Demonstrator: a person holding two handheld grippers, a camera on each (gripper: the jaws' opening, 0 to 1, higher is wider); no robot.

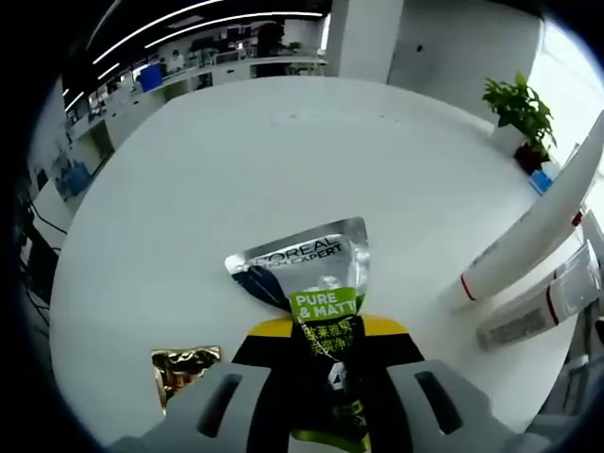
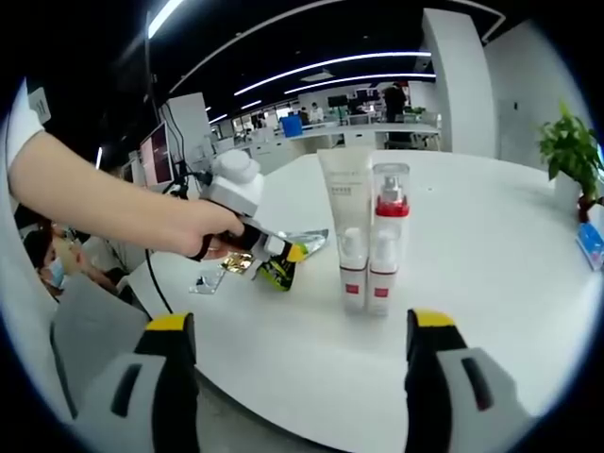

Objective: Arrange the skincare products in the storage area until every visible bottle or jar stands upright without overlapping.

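My left gripper (image 1: 327,332) is shut on a silver, black and green L'Oreal tube (image 1: 316,269), whose crimped end points away from me over the white table (image 1: 236,170). In the right gripper view the same gripper (image 2: 247,215), held by a hand, has the tube (image 2: 283,264) low over the table. A white tube with a red band (image 2: 344,222) and a clear pump bottle with a red collar (image 2: 389,231) stand upright side by side, touching. They lean in at the right of the left gripper view (image 1: 528,236) (image 1: 547,304). My right gripper (image 2: 302,321) hangs open in front of them.
A gold sachet (image 1: 184,370) lies beside the left jaw, and is the gold sachet (image 2: 236,262) next to a silver sachet (image 2: 206,281). A potted plant (image 2: 571,146) stands at the table's far right edge. Office desks and monitors lie beyond.
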